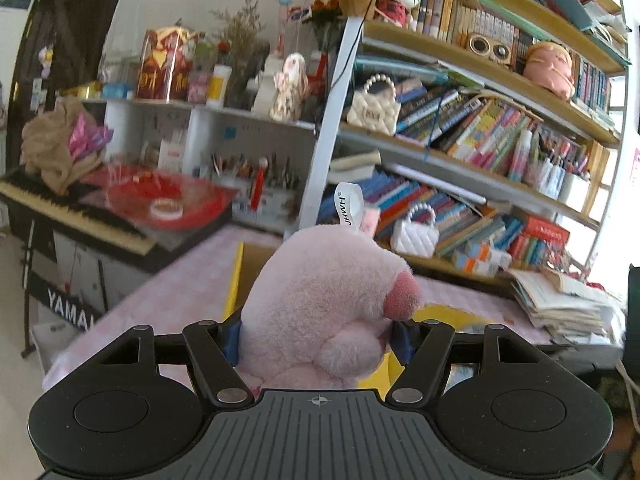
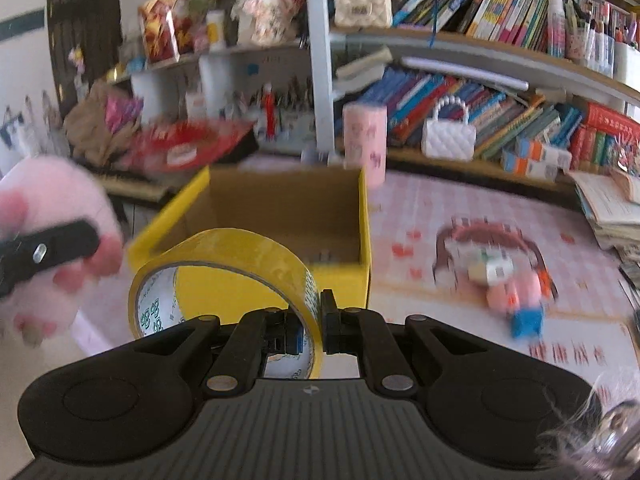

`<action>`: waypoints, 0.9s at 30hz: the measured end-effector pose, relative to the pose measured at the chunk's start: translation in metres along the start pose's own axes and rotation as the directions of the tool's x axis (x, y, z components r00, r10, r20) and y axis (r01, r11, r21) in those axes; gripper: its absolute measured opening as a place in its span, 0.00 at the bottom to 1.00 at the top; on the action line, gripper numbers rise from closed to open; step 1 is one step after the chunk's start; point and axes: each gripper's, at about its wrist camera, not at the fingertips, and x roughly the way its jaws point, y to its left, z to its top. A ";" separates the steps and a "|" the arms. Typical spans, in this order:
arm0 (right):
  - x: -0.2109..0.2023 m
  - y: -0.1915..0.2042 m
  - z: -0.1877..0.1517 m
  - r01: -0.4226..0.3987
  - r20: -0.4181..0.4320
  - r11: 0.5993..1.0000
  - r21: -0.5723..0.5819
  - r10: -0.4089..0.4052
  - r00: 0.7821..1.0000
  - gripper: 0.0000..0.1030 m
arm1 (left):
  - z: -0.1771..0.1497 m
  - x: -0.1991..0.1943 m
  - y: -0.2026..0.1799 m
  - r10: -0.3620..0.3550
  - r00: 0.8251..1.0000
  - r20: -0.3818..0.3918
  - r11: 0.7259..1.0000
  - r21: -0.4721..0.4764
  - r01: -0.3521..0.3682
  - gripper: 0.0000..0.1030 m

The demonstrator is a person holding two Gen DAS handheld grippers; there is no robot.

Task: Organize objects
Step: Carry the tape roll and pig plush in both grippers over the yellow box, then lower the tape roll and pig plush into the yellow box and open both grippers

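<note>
Aloft: tape roll [image 2: 224, 280] on edge (axis sideways); plush [image 1: 320, 304] snout rightward.

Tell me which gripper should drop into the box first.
Right, probably. Its gripper holds the tape just in front of the open box. The left gripper holds the plush off to the box's left side.

Tape roll [image 2: 224, 280] before box [image 2: 280, 216]
</note>
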 end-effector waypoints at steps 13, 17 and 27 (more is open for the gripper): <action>0.114 -0.023 0.081 -0.007 0.009 0.995 -0.096 0.008 1.000 0.08 | 0.025 0.116 -0.008 0.063 0.994 -0.091 0.998 -0.005 -0.063 0.66; 0.150 -0.027 0.085 -0.013 -0.051 0.991 -0.131 0.006 0.999 0.08 | 0.021 0.146 -0.011 0.093 0.985 -0.143 0.996 0.029 -0.090 0.66; 0.215 -0.013 0.089 -0.059 -0.215 0.943 -0.328 -0.014 0.976 0.09 | 0.004 0.192 -0.009 0.164 0.944 -0.285 0.985 0.105 -0.139 0.67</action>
